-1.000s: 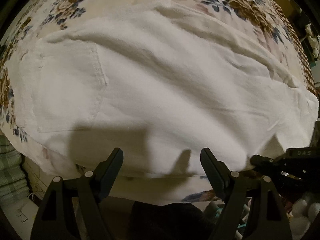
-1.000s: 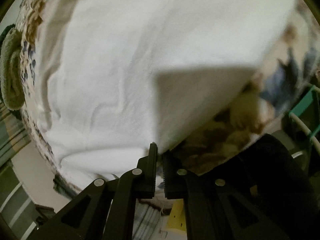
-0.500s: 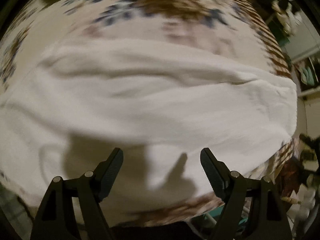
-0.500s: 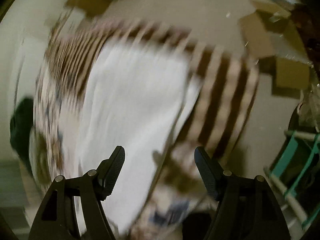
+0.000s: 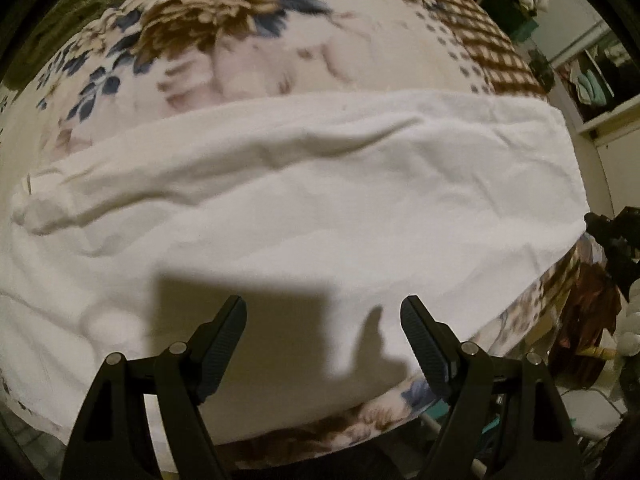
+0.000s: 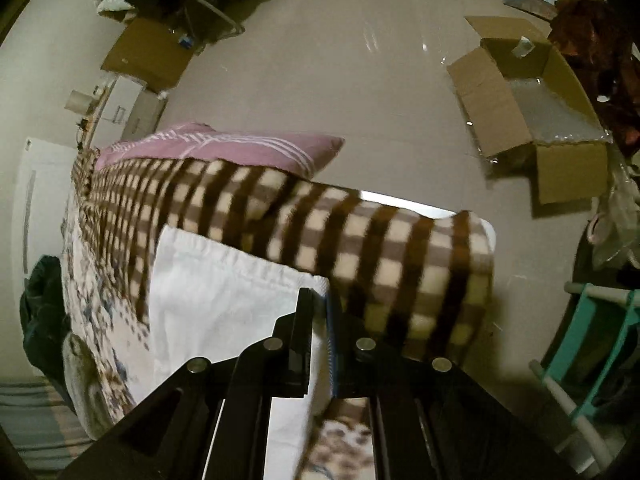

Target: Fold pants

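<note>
White pants [image 5: 320,208] lie flat across a floral blanket [image 5: 248,52] on a bed, legs stretching to the right. My left gripper [image 5: 323,324] is open and empty, hovering over the near edge of the pants. In the right wrist view the leg end of the pants [image 6: 224,304] lies beside a brown checked blanket [image 6: 360,240]. My right gripper [image 6: 319,308] is shut on the near corner of the pants' hem. The right gripper also shows in the left wrist view at the far right edge [image 5: 612,232].
A purple striped pillow [image 6: 224,146] lies beyond the checked blanket. Open cardboard boxes [image 6: 528,120] sit on the floor to the right, another box [image 6: 148,56] at the back left. A teal frame [image 6: 600,344] stands at the right. Dark clothing [image 6: 44,312] lies at the left.
My right gripper let go, opened and swung to the leg end, and has now shut on the hem corner. My left gripper stayed open and shifted right along the pants.
</note>
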`<state>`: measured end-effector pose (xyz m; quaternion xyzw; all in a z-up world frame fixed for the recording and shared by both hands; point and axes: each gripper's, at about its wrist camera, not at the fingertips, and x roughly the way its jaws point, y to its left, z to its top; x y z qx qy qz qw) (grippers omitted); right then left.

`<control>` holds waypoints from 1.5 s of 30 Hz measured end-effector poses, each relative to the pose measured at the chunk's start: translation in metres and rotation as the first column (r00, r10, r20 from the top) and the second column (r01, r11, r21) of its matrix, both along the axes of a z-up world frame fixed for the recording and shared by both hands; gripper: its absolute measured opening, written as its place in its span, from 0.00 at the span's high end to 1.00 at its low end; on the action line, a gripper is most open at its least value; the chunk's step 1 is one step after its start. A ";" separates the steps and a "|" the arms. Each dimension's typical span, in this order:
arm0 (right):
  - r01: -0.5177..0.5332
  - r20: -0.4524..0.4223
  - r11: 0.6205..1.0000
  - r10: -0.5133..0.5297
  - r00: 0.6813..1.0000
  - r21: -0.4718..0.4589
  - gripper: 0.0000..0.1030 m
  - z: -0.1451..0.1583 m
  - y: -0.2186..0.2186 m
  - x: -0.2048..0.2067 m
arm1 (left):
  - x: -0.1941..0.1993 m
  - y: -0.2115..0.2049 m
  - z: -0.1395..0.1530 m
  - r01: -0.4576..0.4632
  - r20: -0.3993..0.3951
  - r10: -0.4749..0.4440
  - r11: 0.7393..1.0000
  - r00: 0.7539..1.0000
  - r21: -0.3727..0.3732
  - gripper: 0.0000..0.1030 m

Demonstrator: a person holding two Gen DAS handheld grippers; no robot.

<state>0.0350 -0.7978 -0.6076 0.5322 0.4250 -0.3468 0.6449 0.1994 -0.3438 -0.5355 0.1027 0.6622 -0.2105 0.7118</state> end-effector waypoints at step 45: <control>-0.242 0.510 0.970 0.204 0.835 0.007 0.93 -0.032 0.101 0.044 | 0.026 0.048 0.011 -0.240 0.102 0.248 0.967 0.963 -0.084 0.00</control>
